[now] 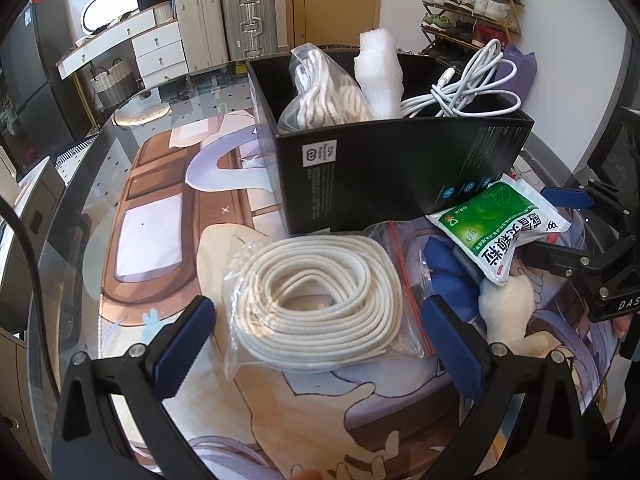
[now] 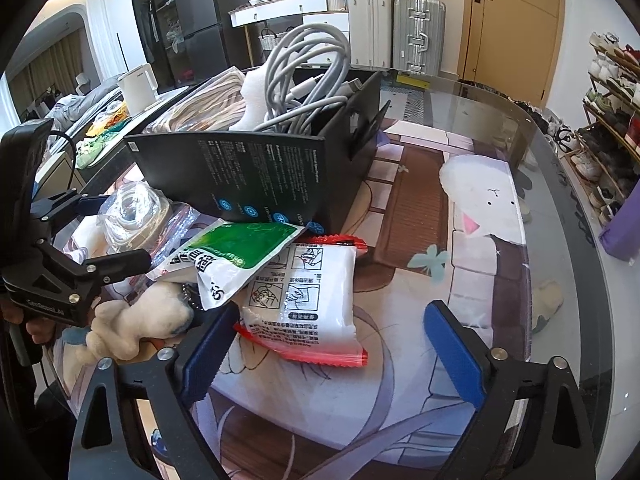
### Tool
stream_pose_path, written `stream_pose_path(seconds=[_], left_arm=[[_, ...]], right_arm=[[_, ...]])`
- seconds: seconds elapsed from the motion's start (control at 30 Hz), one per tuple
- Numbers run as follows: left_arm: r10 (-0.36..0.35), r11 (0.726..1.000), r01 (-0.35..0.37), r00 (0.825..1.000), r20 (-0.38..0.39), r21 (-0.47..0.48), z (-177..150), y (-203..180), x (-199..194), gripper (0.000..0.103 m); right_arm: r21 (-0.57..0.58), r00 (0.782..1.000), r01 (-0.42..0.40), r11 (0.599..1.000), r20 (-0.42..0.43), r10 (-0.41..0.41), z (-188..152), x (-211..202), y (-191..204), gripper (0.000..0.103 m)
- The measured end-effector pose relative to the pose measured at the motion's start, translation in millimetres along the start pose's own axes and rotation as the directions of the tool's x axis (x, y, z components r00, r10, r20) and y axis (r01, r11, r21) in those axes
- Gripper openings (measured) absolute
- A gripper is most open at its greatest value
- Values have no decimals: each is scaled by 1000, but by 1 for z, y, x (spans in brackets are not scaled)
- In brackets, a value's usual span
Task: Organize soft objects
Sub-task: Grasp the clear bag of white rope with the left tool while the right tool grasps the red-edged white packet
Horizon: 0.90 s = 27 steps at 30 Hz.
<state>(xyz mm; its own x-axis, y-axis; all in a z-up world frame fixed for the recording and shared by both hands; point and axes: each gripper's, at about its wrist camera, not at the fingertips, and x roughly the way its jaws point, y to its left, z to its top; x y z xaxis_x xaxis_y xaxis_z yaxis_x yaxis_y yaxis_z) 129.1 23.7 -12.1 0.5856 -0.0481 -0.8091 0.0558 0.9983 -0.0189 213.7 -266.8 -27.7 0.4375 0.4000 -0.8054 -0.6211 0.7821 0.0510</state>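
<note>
My left gripper [image 1: 320, 346] stands open astride a clear bag holding a coil of white rope [image 1: 320, 300], one blue finger on each side of the bag. Behind it stands a black box [image 1: 400, 168] holding another bagged rope [image 1: 320, 96], a white foam piece [image 1: 380, 76] and a white cable [image 1: 464, 92]. My right gripper [image 2: 330, 354] is open around a white packet with red ends [image 2: 308, 304], which lies close to its left finger. A green and white pouch [image 2: 236, 256] overlaps that packet. A cream plush toy [image 2: 136, 324] lies left of it.
A glass-topped table [image 2: 552, 208] carries a printed cartoon mat [image 2: 472, 208]. A zip bag with a blue item [image 1: 444, 268] lies beside the rope. Suitcases [image 1: 224, 28] and a shoe rack [image 1: 468, 12] stand beyond the table. A purple bag [image 2: 624, 236] sits at the right edge.
</note>
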Motion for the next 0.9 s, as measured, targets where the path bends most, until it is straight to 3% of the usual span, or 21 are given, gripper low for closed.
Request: stream_pose_path(seconds=[0.53, 0.9], left_arm=[[-63, 997, 62, 997, 46, 35, -4, -10, -16, 60], [-92, 995, 90, 992, 86, 31, 0, -2, -34, 57]], right_arm=[[-15, 1000, -13, 1000, 6, 13, 0, -4, 3, 78], [-19, 1000, 0, 1000, 8, 0, -1, -8, -7, 55]])
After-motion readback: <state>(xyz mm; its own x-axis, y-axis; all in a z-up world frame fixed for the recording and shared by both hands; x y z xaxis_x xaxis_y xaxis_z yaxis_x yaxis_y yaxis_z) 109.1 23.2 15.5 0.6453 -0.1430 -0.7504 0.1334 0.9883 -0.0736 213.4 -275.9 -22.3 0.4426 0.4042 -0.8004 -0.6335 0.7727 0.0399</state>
